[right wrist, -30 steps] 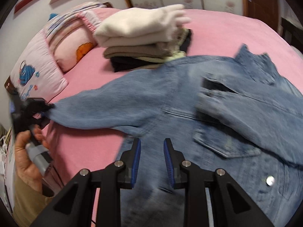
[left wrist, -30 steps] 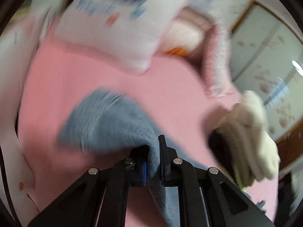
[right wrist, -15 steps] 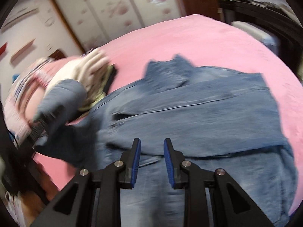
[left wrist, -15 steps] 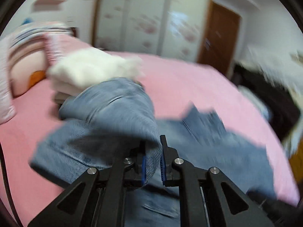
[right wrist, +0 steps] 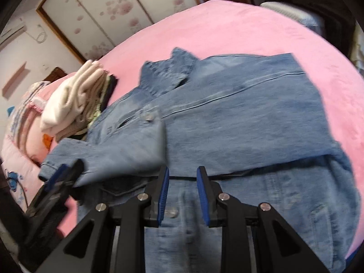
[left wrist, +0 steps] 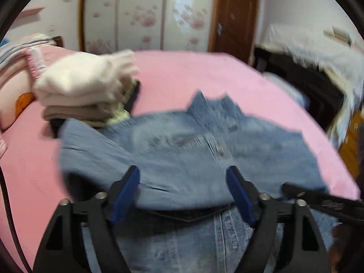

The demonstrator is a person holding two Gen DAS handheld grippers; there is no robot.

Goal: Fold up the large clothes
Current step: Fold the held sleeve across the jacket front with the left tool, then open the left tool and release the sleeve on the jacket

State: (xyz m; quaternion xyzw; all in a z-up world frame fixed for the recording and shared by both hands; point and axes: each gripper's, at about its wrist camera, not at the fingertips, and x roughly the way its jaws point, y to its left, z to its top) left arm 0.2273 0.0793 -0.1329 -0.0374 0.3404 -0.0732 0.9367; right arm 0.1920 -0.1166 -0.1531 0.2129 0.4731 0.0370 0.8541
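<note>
Motion blur softens both views, and the denim jacket (right wrist: 238, 122) is cut off at 6 o'clock in each, its hem hidden behind the black gripper frames. In the right wrist view its far right edge also runs toward the frame's rim, so the full outline cannot be traced.

The jacket lies front-up on the pink bed (right wrist: 238, 22), filling the middle of the mattress. Its collar (right wrist: 168, 72) points toward 11 o'clock in the right wrist view and 12 o'clock in the left wrist view, so the long axis runs from the cameras away toward the wardrobe (left wrist: 141, 16). One sleeve (right wrist: 109, 154) is folded across the chest, its cuff ending at about 9 o'clock, just beside the left gripper (right wrist: 61, 177), which shows there only as a dark blurred shape. A second sleeve lies across the body from the 3 o'clock side.

The left gripper (left wrist: 183, 193) hovers over the jacket with its fingers (left wrist: 127, 191) spread wide and nothing between them. The right gripper (right wrist: 183, 195) has its fingers (right wrist: 162, 193) set at a narrower gap, also empty, above the button placket.

A stack of folded clothes (left wrist: 88, 91), cream on top, sits at 10 o'clock, touching the jacket's shoulder. Pillows (right wrist: 20, 141) beyond it are partly cut off at 9 o'clock.
</note>
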